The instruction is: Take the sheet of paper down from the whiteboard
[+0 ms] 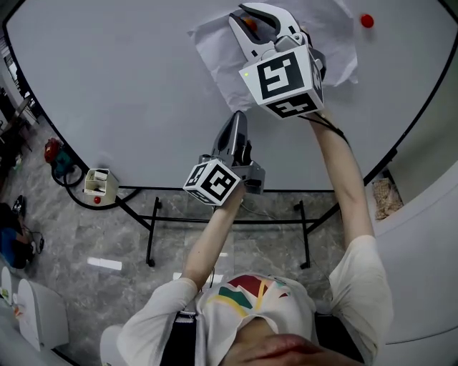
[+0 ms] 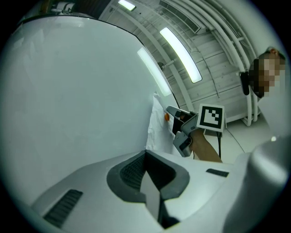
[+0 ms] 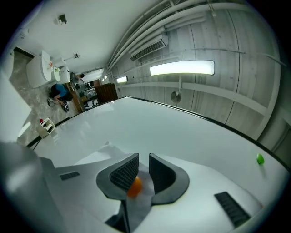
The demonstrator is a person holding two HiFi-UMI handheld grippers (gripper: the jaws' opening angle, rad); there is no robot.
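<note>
Item: paper [image 1: 215,53] [image 2: 157,127] [image 3: 97,154], one white sheet, creased, lying against the upper part of the whiteboard [image 1: 129,93] [image 2: 68,100] [image 3: 182,132]. Its left corner is lifted and wrinkled in my head view. Fastening: orange magnet [image 1: 248,21] [image 2: 167,117] [image 3: 134,186], seated on the sheet near its top edge. Right claw [image 1: 240,14] [image 3: 143,159] [image 2: 172,111]: raised on an outstretched arm, tips over the sheet, jaws set narrow with the orange magnet between them. The magnet sits against the left-hand pad in that claw's own view, with a slit of sheet showing beside it; I cannot tell whether it is pinched. Left claw [image 1: 236,118] [image 2: 145,154]: held lower, below the sheet's bottom edge, pointing at bare board, pads brought together with nothing between them. From its view I see the sheet edge-on, standing off the board, with the right claw just beside it. Further on the board: red magnet [image 1: 367,21], to the right of the sheet and apart from it. At the board's lower left edge: a small pale box [image 1: 99,182]. Below: black stand [image 1: 154,229] on a grey marbled floor [image 1: 71,243]. Nearest my camera: the wearer's pale shirt [image 1: 250,300] with a coloured print.
</note>
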